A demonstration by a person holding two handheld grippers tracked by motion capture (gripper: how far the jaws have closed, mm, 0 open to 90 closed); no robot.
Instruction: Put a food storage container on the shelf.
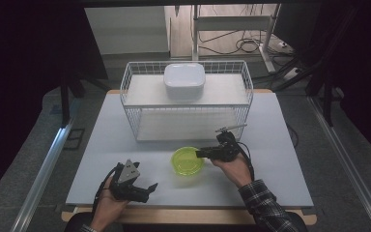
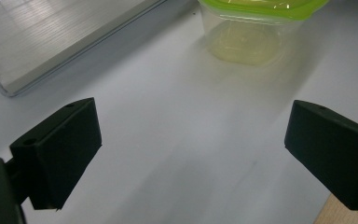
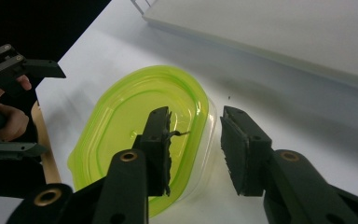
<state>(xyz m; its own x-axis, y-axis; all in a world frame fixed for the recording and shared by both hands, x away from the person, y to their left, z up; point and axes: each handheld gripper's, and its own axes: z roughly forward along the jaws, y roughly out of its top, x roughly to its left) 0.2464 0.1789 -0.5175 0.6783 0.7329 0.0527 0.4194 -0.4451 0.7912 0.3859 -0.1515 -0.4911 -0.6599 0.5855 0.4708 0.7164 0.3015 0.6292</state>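
Note:
A clear tub with a lime-green lid stands on the white table, just in front of the wire rack. My right gripper reaches it from the right. In the right gripper view one jaw hovers over the green lid and the other sits outside the tub's right wall, so the rim lies in the gap of the right gripper; the pads do not press on it. My left gripper rests open near the table's front edge, left of the tub. Its jaws stand wide apart over bare table, with the tub farther ahead.
A white wire rack stands at the back of the table, with a white square bowl on its top shelf. Its lower board lies close behind the tub. The wooden table edge is near the left gripper.

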